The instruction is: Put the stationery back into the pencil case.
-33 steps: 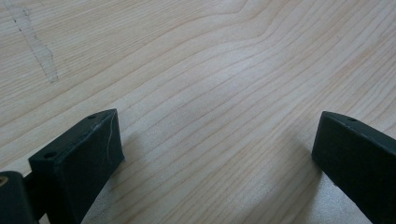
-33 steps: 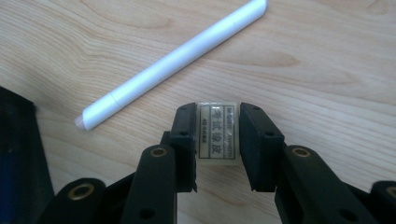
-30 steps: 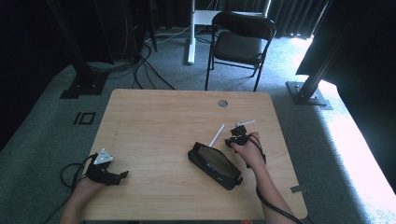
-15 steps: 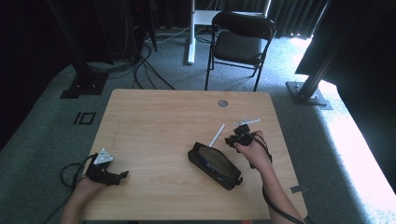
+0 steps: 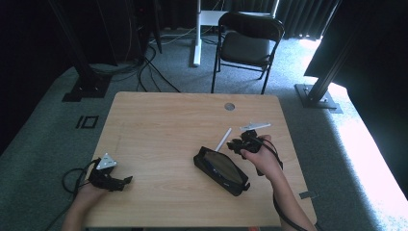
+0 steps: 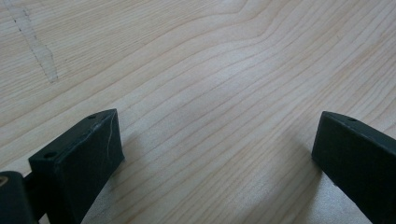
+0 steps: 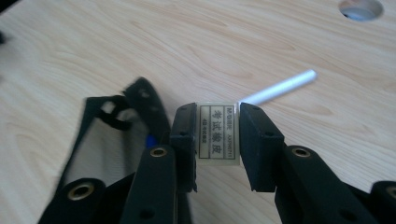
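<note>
Right tongs (image 7: 217, 135) are pinching a small pale eraser (image 7: 217, 134), one pad pressed on each side, and the right gripper view gives the label head-on: two columns of Chinese characters in a dark frame, the larger reading 考试橡皮, with a line of tiny print beside it too small to make out. In the high view those tongs (image 5: 242, 143) sit toward the right edge of the tabletop (image 5: 163, 120), lifted clear of the wood, the eraser itself too small to pick out there.

Just under the eraser lies a black pencil case (image 7: 121, 140), mouth open, something blue peeking inside; the high view shows the case (image 5: 222, 169) lying slantwise near the front right corner. A white stick (image 7: 280, 87) lies on the wood just past it, seen from above (image 5: 223, 139) between case and tongs.

The surface is pale wood grain with a round cable hole (image 5: 229, 106) near the far edge. Around it: grey carpet, a black folding chair (image 5: 246, 45) beyond the far edge, cables on the floor, dark curtains, sunlight at the right.

Left tongs (image 5: 126, 180) rest at the front left corner; the left gripper view shows them (image 6: 217, 154) spread wide over bare wood, nothing between, a faint pale streak on the grain.
</note>
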A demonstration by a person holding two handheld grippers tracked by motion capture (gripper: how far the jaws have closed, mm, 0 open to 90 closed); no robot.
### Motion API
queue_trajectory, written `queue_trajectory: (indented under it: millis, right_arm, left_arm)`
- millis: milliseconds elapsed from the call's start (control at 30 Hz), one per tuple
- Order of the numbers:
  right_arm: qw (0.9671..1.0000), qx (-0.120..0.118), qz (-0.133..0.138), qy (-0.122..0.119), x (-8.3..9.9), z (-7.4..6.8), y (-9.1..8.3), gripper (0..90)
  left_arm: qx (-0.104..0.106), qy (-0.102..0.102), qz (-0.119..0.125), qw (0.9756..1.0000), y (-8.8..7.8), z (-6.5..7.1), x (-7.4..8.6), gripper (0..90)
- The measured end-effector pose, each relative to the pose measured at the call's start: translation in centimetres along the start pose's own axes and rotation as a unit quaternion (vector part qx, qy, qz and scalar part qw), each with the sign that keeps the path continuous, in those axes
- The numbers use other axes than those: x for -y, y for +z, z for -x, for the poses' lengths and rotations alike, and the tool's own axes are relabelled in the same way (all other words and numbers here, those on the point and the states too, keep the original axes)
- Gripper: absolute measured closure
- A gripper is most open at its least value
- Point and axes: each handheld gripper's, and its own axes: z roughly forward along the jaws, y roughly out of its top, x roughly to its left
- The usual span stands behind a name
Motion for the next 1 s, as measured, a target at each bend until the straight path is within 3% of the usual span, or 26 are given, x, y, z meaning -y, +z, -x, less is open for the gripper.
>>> queue_trajectory:
  millis: [300, 333, 433, 1000]
  right_arm:
    - [0.9983, -0.041, 0.010, -0.041, -0.7, -2.5, -0.7, 68.1]
    - [0.9982, -0.043, 0.019, -0.038, -0.7, -2.6, -0.8, 68.1]
    - [0.9974, -0.053, 0.014, -0.045, -0.8, -3.1, -0.8, 68.1]
    - [0.9928, -0.079, -0.049, -0.074, 0.6, -4.5, 1.6, 68.1]
  left_arm:
    - [0.000, 0.000, 0.001, 1.0000, 0.0, 0.0, 0.0, 2.1]
    - [0.000, 0.000, 0.000, 1.0000, 0.0, 0.0, 0.0, 2.1]
    - [0.000, 0.000, 0.000, 1.0000, 0.0, 0.0, 0.0, 2.1]
    - [0.000, 0.000, 0.001, 1.0000, 0.0, 0.0, 0.0, 2.1]
